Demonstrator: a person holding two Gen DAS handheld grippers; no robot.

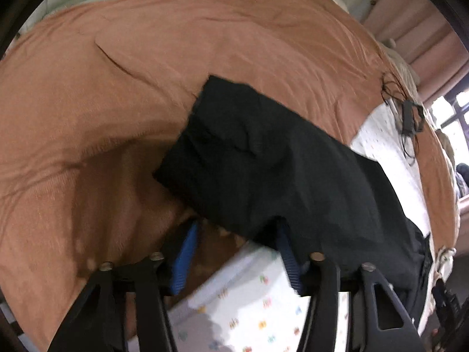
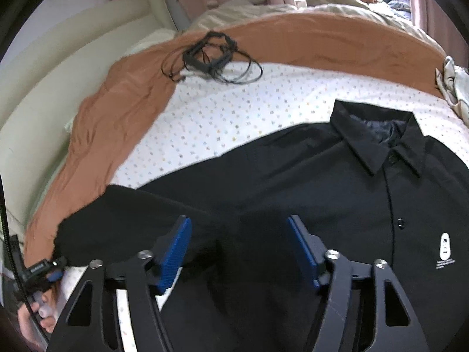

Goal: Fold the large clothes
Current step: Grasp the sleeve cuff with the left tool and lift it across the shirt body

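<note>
Both tongs are seen with their blue-padded fingers spread apart. Between the fingers of the left tongs (image 1: 234, 252) the hem of a sleeve of the black collared button-up shirt (image 1: 263, 170) is draped; the pads are not pressed on the cloth, though the right-hand pad is partly hidden by it. The right tongs (image 2: 239, 249) are held open just above the shirt's (image 2: 322, 190) shoulder region, with nothing clasped. The shirt is laid front-up on the white dotted bed sheet (image 2: 219, 111), its collar pointed away. One sleeve is extended over the rust-orange blanket (image 1: 146, 73). A tangle of black cable (image 2: 211, 55) is seen at the sheet's far edge.
</note>
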